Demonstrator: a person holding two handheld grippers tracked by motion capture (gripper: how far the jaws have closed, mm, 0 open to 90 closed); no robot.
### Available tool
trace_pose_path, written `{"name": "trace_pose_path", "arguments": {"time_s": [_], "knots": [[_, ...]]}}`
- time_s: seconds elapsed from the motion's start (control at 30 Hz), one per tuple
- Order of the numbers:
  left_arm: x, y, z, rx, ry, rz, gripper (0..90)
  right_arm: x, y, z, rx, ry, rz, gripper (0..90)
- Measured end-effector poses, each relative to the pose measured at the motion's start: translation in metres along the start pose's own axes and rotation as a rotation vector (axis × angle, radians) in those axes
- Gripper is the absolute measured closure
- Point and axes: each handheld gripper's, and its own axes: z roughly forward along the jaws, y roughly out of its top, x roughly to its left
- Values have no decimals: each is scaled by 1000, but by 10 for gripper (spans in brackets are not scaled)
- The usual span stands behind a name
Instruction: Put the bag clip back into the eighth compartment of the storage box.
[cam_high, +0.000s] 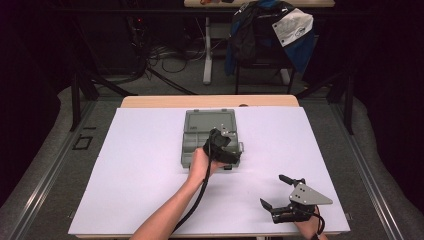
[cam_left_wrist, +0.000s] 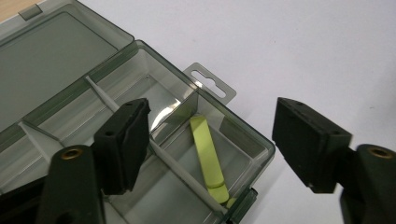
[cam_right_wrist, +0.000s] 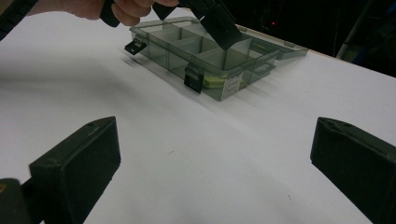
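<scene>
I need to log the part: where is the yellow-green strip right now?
The yellow-green strip lies in a corner compartment of the open organiser box, by the hang tab, below the open left tongs.

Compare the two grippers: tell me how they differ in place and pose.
The left gripper hangs over the open grey translucent plastic compartment box, jaws pointing down above the yellow-green strip; the right gripper sits near the white table's front edge, apart from the box. The left aims down, the right runs about level across the table. Both stand open, holding nothing.
</scene>
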Motion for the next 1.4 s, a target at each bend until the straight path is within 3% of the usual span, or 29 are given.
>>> {"name": "trace_pose_path", "arguments": {"time_s": [0.07,0.17,0.43,1.0,1.4], "knots": [[0,-1,-3,0,-10,8,186,0,0,0,-1,0,-1,12],[1,-3,-9,-9,-10,19,156,0,0,-1,0,-1,1,13],[0,-8,-25,-26,-3,46,124,1,0,0,1,0,-1,13],[-1,-32,-61,-46,37,94,117,1,0,1,2,-1,-1,13],[2,-64,-96,-64,89,119,111,1,0,0,2,-4,1,13]]}}
